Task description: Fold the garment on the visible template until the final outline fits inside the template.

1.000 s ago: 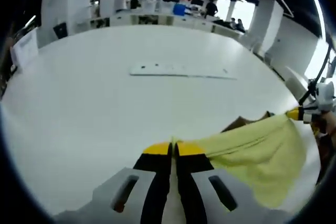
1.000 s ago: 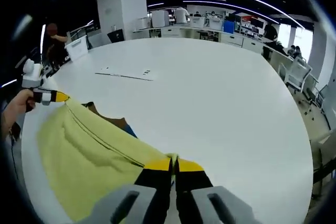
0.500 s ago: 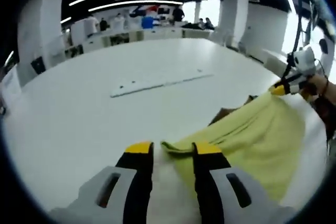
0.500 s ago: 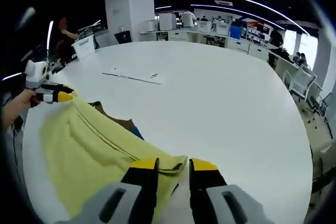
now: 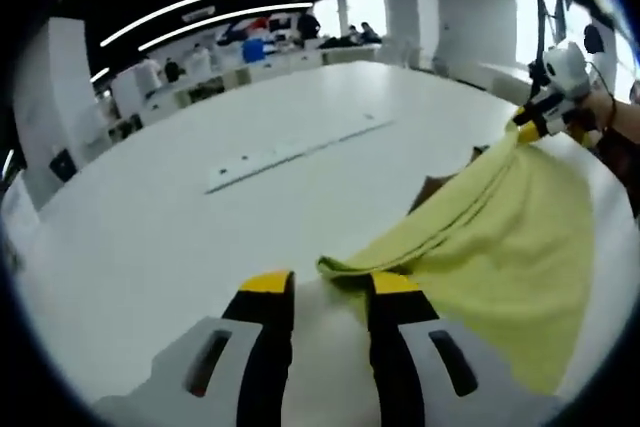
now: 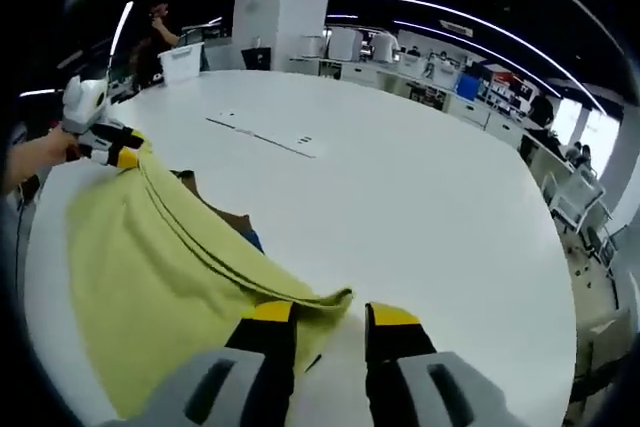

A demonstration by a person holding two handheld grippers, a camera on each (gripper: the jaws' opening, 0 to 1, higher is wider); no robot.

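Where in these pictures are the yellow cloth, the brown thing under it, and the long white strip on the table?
yellow garment (image 5: 500, 237), left gripper view, on its broad flat middle.
brown template (image 6: 228, 219), right gripper view, on the exposed edge.
white strip (image 5: 295, 152), left gripper view, mid-length.

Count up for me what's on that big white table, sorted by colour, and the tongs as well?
Yellow garment: 1
Brown sheet under it: 1
White strip: 1
Left tongs and right tongs, yellow-tipped: 2
Total: 5

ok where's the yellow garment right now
The yellow garment lies on the white table, its corner between the open left gripper tips.
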